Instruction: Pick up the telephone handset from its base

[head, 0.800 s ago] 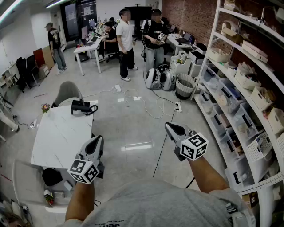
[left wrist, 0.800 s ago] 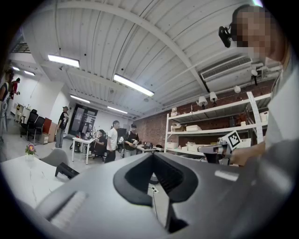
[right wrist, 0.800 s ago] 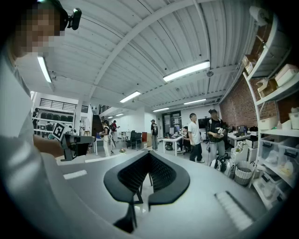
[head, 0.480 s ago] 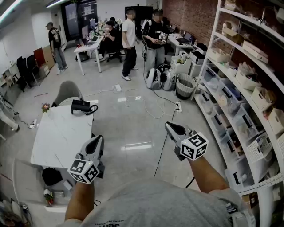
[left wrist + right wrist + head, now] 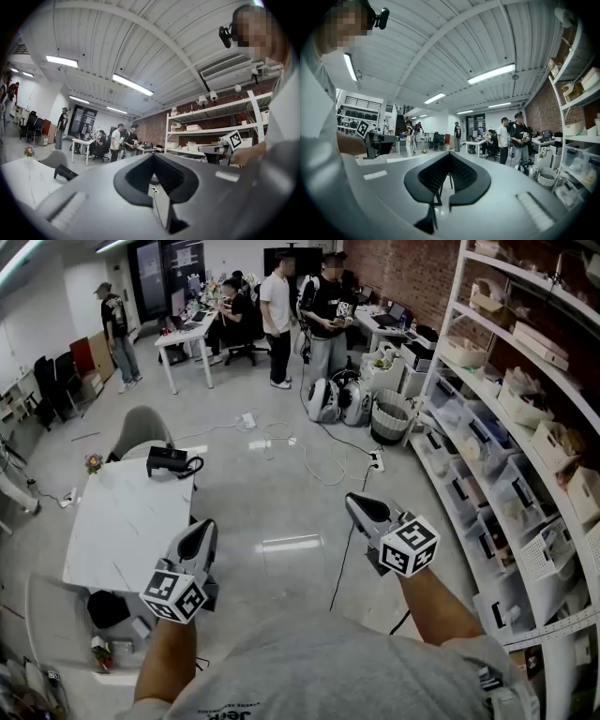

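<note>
The black telephone (image 5: 169, 461) stands on the far end of the white marble table (image 5: 122, 531) at the left, its handset lying on the base and its coiled cord at the right. The left gripper view catches the telephone (image 5: 65, 172) small and far off. My left gripper (image 5: 199, 538) is held level over the table's near right edge, well short of the phone, with its jaws together and nothing between them. My right gripper (image 5: 361, 510) hovers over the bare floor, shut and holding nothing.
A grey chair (image 5: 141, 427) stands behind the table. White shelving (image 5: 525, 427) with bins lines the right wall. A black cable (image 5: 347, 549) runs across the floor. Several people (image 5: 279, 306) stand at desks at the back. A basket (image 5: 389, 420) sits by the shelves.
The person in the white shirt has walked farther back toward the desks. Both grippers have stayed where they were.
</note>
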Motion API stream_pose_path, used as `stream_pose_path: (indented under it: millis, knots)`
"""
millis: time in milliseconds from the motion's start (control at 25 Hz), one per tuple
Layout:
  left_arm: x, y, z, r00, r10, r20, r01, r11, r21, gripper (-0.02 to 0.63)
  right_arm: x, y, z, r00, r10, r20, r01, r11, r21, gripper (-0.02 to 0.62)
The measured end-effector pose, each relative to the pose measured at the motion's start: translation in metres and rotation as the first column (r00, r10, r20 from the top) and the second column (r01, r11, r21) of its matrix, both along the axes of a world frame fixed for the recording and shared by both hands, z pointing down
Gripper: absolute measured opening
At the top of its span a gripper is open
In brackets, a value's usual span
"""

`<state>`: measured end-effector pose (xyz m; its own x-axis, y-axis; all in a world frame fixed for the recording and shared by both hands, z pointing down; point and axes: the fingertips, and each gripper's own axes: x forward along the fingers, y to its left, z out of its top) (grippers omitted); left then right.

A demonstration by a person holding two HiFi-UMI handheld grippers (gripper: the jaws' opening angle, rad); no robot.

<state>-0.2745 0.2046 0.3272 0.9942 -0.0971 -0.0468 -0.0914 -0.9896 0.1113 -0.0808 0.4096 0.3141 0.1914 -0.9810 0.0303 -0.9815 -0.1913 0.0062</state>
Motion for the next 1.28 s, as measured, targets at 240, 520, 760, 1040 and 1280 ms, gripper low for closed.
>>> stream_pose_path:
  millis: [240,520,760,1040,1280]
  knots:
    - [0.015,0.018,-0.003,1.000,-0.011,0.008,0.011,1.000,0.002,0.051,0.012,0.015,-0.011,0.997,-0.060,0.048,0.056,0.995,0.081,0.258]
    - [0.040,0.060,-0.001,0.999,-0.046,0.018,0.046,0.999,0.002,0.051,0.042,0.047,-0.007,0.994,-0.097,0.045,0.093,0.993,0.077,0.353]
    - [0.060,0.086,0.000,0.997,-0.077,0.031,0.078,0.997,0.000,0.051,0.066,0.065,-0.003,0.990,-0.128,0.050,0.124,0.989,0.084,0.353]
    - [0.090,0.078,0.007,0.996,-0.072,0.053,0.072,0.997,0.005,0.051,0.095,0.048,0.007,0.988,-0.138,0.075,0.132,0.988,0.078,0.353]
    - [0.126,0.014,0.022,0.999,-0.024,0.035,0.024,1.000,0.001,0.051,0.120,-0.013,0.021,0.992,-0.107,0.070,0.105,0.994,0.035,0.353]
